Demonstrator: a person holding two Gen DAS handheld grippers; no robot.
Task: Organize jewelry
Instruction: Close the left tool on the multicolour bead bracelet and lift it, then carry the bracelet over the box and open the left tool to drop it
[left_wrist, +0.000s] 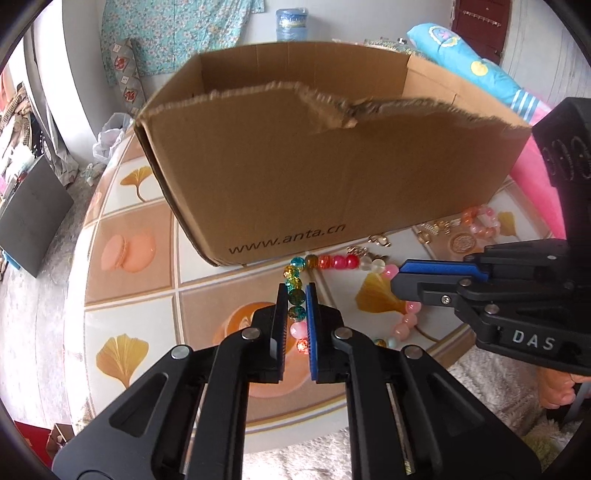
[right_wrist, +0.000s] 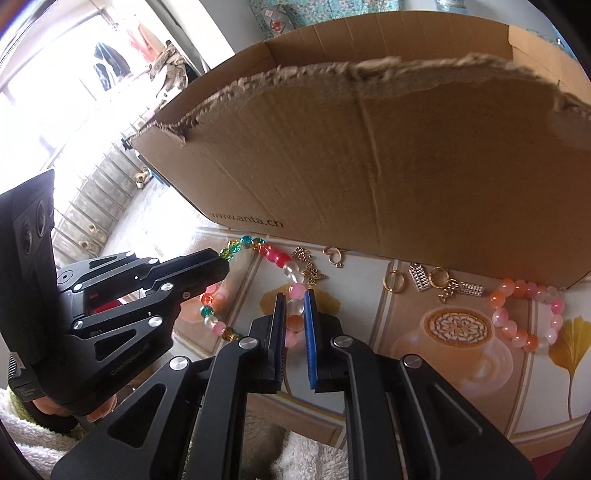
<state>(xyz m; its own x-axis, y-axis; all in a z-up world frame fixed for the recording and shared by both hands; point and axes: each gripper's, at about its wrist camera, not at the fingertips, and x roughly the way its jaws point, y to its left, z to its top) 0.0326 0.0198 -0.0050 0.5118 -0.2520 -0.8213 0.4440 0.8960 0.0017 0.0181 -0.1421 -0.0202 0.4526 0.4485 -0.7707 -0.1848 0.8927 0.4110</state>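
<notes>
We have both grippers on the same bracelet (left_wrist: 334, 262), the multicoloured bead loop lying on the table (left_wrist: 129, 206) just in front of the near wall of the box (left_wrist: 332, 177). Our left gripper (left_wrist: 296, 295) is closed down on the loop's left run, a green bead pinched between its pads. Our right gripper (right_wrist: 295, 301) is closed on the loop's right run, with pale and pink beads between its pads. In the left view the right gripper comes in from the right with its jaws drawn together over the pink beads.

What the next move turns on, as we judge it: the box is directly beyond the loop, its torn rim well above the beads, so the way in is up and away from us over that wall. The loop stretches left to right between our two grips, parallel to the wall. Neither hand is clearly nearer, so both should rise together to keep the strand level.

A second bracelet (right_wrist: 526, 317) of pink and orange beads lies further right, with gold charms (right_wrist: 436, 282) between it and the first, all close to the box's foot.
</notes>
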